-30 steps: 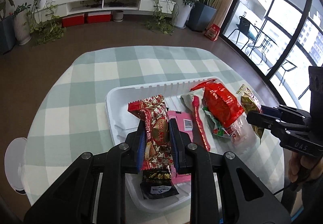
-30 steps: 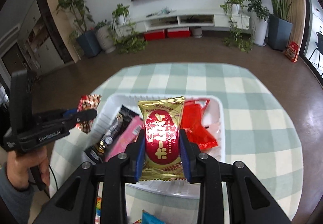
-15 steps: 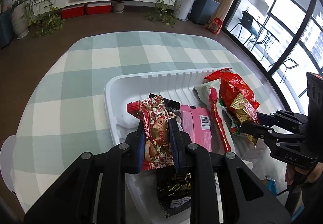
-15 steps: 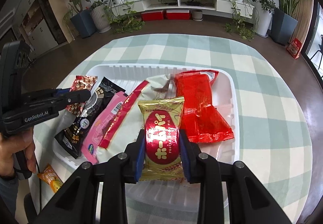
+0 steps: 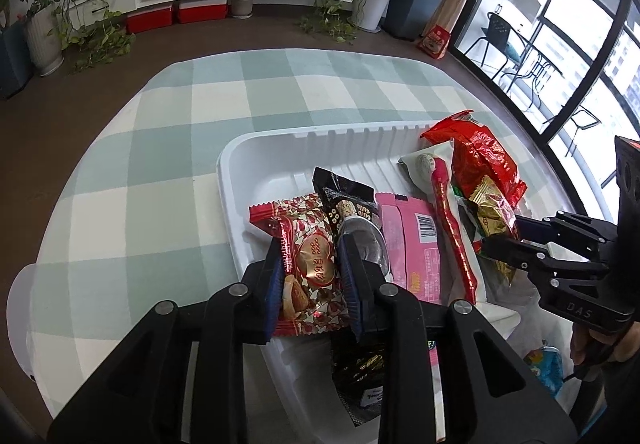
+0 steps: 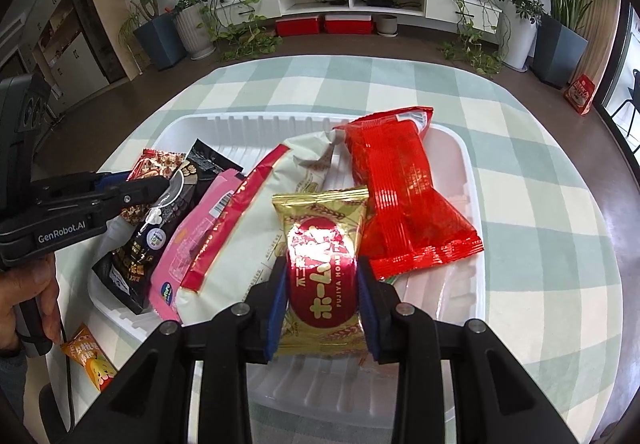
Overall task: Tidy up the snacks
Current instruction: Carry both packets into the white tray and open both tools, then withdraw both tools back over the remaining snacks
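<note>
A white tray (image 5: 280, 147) (image 6: 472, 179) sits on the green checked table and holds several snack packs. My left gripper (image 5: 310, 266) is shut on a red patterned snack pack (image 5: 308, 232), held over the tray's left part; it also shows in the right wrist view (image 6: 132, 191). My right gripper (image 6: 322, 286) is shut on a gold and red pie pack (image 6: 322, 244), low over the tray beside a red bag (image 6: 396, 195); this gripper shows in the left wrist view (image 5: 500, 240). A black pack (image 6: 160, 219), a pink pack (image 6: 200, 228) and a cream bag (image 6: 296, 171) lie in the tray.
An orange snack pack (image 6: 90, 360) lies on the table outside the tray's near left corner. A blue pack (image 5: 546, 364) lies near the right hand. A white chair edge (image 5: 16, 308) is at the table's left. Plants and a TV shelf stand across the room.
Both grippers have come down and forward over the tray, each still holding its pack. The gold pack is now low among the snacks in the tray.
</note>
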Motion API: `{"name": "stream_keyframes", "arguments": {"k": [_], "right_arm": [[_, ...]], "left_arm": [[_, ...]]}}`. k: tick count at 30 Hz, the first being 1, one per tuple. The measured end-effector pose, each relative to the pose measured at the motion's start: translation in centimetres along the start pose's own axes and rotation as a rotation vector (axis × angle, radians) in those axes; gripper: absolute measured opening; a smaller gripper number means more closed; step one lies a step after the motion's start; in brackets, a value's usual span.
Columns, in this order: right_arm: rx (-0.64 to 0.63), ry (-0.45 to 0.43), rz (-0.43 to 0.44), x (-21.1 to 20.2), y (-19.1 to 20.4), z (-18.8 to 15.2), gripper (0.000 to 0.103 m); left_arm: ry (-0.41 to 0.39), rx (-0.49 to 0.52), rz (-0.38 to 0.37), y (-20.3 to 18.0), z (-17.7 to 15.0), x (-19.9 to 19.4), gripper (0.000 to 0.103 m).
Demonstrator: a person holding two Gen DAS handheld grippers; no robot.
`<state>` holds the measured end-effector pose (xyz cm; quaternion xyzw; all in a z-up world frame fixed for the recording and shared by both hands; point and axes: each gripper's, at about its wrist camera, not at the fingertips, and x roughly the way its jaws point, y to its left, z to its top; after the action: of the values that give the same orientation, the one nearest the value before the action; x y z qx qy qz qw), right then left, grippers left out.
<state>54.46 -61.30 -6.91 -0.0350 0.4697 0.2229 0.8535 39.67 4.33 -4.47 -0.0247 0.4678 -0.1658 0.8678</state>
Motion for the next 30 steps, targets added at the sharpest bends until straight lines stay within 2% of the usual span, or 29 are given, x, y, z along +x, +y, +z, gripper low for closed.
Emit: {"name": "stream_keyframes", "arguments": {"k": [2,4,10,15,16,20,22,24,26,30], "right_arm": [[0.005,-0.002,0.0,0.0,0.0,0.0,0.043],[0.01,-0.003,0.004,-0.1,-0.1,-0.1,0.045],[-0.008,-0.015,-0.005,-0.6,0.1,-0.1,0.047],[-0.002,-0.049,-0.009,-1.9,-0.1,-0.1,0.054],[0.001,-0.056,-0.007,-2.2,-0.2,-0.1,0.057],[0.018,-0.105,0.013,-4.8,-0.7,0.0,0.066],[0.015,-0.143,0.011,-6.6,-0.9,-0.1,0.07],[0.027,-0.19,0.02,-8.8,-1.3,-0.4,0.076],[0.061,-0.227,0.037,-10.7,-1.9,-1.2,0.085],[0.13,-0.274,0.072,-14.0,-2.8,-3.9,0.091]], "left_arm": [[-0.002,0.004,0.013,-0.1,-0.1,-0.1,0.03],[-0.009,0.009,0.015,-0.3,-0.1,-0.3,0.039],[-0.029,0.03,0.015,-1.2,0.1,-1.1,0.06],[-0.038,0.03,0.017,-1.6,-0.4,-1.9,0.064],[-0.043,0.024,0.018,-1.5,-0.6,-2.2,0.07],[-0.077,0.007,0.011,-1.7,-1.5,-4.3,0.081],[-0.1,0.006,0.011,-1.9,-2.1,-5.8,0.096],[-0.127,0.005,0.001,-2.3,-3.1,-7.3,0.1],[-0.151,-0.001,-0.013,-2.6,-4.3,-8.9,0.103],[-0.201,0.031,-0.018,-4.1,-7.7,-12.1,0.103]]}}
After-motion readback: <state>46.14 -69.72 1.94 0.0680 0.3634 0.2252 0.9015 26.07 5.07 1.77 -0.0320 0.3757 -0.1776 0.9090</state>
